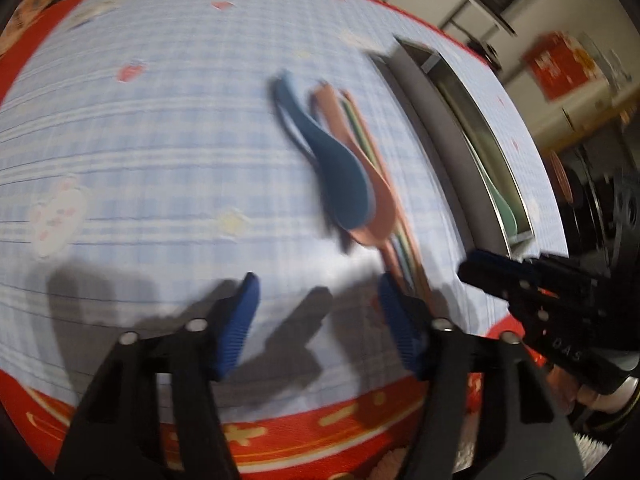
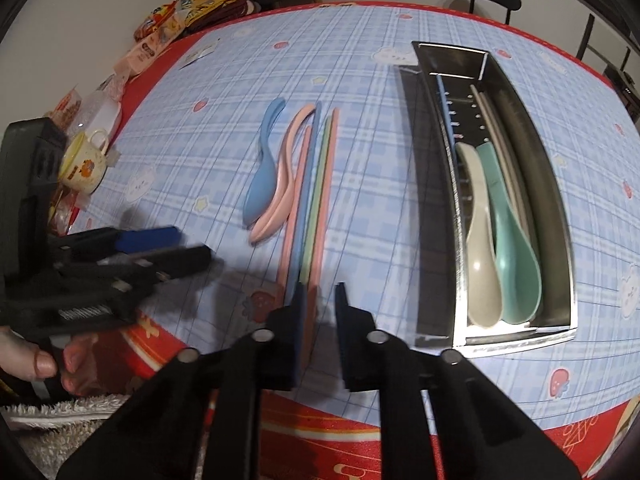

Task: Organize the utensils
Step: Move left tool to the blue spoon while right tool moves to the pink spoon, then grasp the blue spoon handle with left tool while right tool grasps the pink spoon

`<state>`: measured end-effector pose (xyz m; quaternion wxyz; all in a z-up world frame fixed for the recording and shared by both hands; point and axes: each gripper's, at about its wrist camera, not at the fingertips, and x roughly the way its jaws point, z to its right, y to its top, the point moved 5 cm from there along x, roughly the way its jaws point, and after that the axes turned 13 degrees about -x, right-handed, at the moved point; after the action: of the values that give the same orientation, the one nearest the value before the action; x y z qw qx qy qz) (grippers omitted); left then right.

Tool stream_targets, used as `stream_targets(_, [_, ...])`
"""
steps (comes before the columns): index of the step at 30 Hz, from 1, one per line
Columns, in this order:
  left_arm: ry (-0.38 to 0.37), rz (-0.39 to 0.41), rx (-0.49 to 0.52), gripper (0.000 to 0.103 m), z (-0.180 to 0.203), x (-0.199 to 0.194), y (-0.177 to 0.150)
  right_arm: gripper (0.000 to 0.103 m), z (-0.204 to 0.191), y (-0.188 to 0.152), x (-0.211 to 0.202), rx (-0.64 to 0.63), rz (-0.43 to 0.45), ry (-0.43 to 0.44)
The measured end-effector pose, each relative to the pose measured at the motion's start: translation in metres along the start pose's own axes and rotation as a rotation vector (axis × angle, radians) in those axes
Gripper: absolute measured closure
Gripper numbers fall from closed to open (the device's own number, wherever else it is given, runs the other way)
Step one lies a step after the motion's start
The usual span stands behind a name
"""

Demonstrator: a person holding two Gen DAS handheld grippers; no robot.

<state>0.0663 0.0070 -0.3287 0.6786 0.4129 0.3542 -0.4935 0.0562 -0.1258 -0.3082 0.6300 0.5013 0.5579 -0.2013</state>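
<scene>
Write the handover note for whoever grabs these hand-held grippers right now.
Right hand-held gripper: shut at the near ends of the chopsticks; whether it holds one is unclear.
Left hand-held gripper: open, empty, over the cloth beside that pile.
Done: beige spoon, green spoon and a few chopsticks lie in the steel tray.
Left: blue spoon, pink spoon and the loose chopsticks go into the tray.

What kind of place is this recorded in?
Likely a home dining area: a table under a blue checked tablecloth, snack packets piled at its far edge, a cartoon mug, and a metal utensil tray holding spoons.
</scene>
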Motion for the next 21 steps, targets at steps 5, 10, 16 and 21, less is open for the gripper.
stream_targets(5, [-0.023,-0.006,0.013,0.06,0.014,0.006,-0.005,0.096,0.003,-0.006,0.0,0.0,0.001,0.026])
stream_targets(10, [-0.076,0.052,-0.094,0.062,0.009,-0.004,0.021,0.096,0.012,-0.001,-0.003,-0.009,0.012,0.029])
stream_targets(16, [-0.091,0.11,-0.134,0.068,0.009,-0.01,0.068,0.096,0.014,0.03,-0.004,-0.071,0.051,0.027])
stream_targets(21, [-0.072,0.101,-0.162,0.07,0.0,-0.004,0.094,0.096,0.011,0.053,0.008,-0.101,0.047,0.029])
